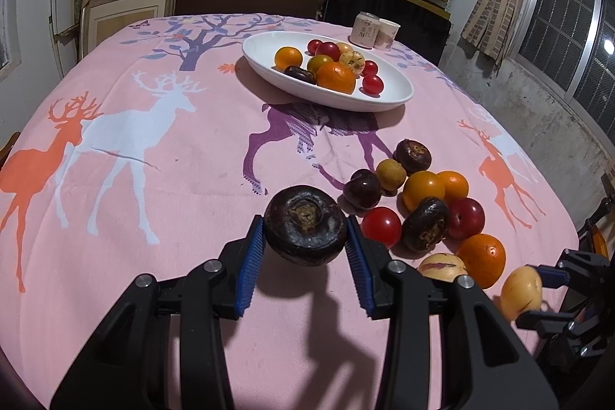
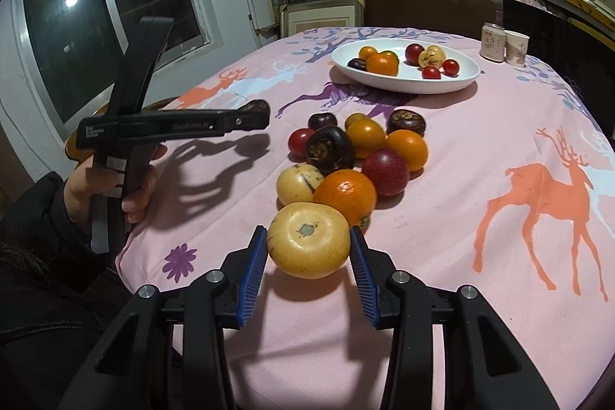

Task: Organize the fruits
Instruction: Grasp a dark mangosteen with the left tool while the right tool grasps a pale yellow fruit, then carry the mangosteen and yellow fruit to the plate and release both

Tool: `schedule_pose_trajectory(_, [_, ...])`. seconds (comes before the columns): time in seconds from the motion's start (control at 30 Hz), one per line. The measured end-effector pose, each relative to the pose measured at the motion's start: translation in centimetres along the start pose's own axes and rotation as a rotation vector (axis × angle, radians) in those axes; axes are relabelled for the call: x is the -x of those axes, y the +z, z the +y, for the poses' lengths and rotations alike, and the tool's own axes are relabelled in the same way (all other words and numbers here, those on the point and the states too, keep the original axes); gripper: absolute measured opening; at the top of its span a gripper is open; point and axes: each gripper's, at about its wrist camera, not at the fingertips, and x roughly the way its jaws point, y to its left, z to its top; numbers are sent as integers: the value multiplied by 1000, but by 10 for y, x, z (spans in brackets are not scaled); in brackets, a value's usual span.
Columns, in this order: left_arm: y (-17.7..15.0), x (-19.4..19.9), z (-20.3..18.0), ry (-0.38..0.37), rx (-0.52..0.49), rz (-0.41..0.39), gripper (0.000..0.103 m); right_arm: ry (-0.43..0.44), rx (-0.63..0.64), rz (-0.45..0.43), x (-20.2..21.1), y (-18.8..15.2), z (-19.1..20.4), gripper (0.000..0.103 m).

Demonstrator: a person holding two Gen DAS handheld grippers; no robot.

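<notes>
Holding one fruit each, the left gripper [image 1: 305, 241] is clamping a dark fruit [image 1: 305, 229] and the right gripper [image 2: 307, 250] a yellow fruit [image 2: 308, 240], both apparently lifted, with the white dish [image 1: 399, 95] lying far ahead, nearer the left one.

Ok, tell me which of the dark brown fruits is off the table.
The dark brown fruit clamped in the left tongs, lifted above the cloth; the other dark ones lie in the pile or in the white dish.
</notes>
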Motion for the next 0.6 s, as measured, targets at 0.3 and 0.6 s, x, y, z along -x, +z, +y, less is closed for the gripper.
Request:
schedule_pose_trajectory(0.3, [0,-3,-1,19,-4,13,41,-22,-79,-51,15,5,-22,43])
schedule_pose_trajectory(0.6, [3,-2,-3,38,-19,11,41,-72,-160,-109,27,10,-48,43])
